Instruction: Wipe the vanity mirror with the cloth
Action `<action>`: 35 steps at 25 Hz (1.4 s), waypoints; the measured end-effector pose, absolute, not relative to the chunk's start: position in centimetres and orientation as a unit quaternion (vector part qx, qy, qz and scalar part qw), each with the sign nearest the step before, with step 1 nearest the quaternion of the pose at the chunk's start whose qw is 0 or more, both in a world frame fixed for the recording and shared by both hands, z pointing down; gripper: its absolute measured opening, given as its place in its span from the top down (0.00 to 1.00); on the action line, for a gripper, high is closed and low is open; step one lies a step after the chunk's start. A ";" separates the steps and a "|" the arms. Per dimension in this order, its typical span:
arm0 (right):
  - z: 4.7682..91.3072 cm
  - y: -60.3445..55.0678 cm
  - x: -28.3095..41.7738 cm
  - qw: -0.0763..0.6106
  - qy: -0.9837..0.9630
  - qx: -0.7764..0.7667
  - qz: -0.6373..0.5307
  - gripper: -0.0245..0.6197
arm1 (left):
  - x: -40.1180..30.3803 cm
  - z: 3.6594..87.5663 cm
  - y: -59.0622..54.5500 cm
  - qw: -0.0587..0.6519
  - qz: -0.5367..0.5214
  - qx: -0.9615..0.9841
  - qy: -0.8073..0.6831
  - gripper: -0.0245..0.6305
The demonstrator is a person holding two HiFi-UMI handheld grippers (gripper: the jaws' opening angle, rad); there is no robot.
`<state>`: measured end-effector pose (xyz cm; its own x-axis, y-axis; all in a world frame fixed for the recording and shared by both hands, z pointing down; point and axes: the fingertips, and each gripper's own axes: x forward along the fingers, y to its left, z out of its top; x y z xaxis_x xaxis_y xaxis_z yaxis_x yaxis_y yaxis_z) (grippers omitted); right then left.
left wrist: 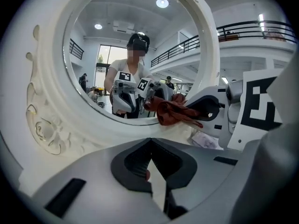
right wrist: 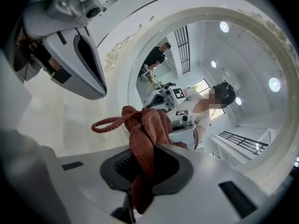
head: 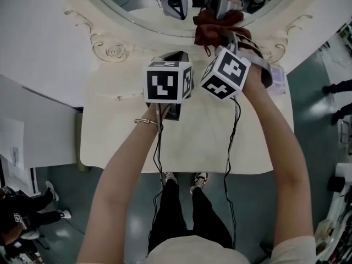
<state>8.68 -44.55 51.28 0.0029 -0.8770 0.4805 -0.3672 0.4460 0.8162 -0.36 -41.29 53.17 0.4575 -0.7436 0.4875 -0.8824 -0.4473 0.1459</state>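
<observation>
The oval vanity mirror (head: 165, 7) stands in a carved cream frame at the back of the vanity table (head: 121, 142). My right gripper (head: 226, 37) is shut on a dark red cloth (head: 215, 25), and the bunched cloth sits at the mirror's lower rim. In the right gripper view the cloth (right wrist: 147, 129) runs up out of the closed jaws (right wrist: 140, 164) toward the mirror glass (right wrist: 224, 78). My left gripper (head: 175, 56) hovers just left of it over the table, shut with nothing in it (left wrist: 150, 146). From there the cloth (left wrist: 170, 111) and the right gripper (left wrist: 208, 108) show against the mirror (left wrist: 121, 45).
A pale flat packet (head: 279, 77) lies on the table's right end, beside the right gripper. The table's front edge runs below my forearms, with grey floor beyond. A white cabinet (head: 33, 131) stands at the left. Someone's legs and shoes (head: 27, 213) are at the lower left.
</observation>
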 end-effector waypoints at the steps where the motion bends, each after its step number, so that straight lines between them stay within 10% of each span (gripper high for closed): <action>1: 51.3 -44.5 8.7 0.531 -0.665 0.468 -0.237 0.87 | -0.5 53.0 -41.4 0.192 0.179 0.832 -0.489 0.95; 18: 43.0 -43.2 8.9 0.485 -0.673 0.501 -0.249 0.87 | -0.1 43.5 -41.2 0.134 0.168 0.843 -0.493 0.95; 35: 31.6 -34.1 10.1 0.264 -0.771 0.552 -0.174 0.87 | 1.1 32.5 -33.5 0.055 0.091 0.865 -0.491 0.95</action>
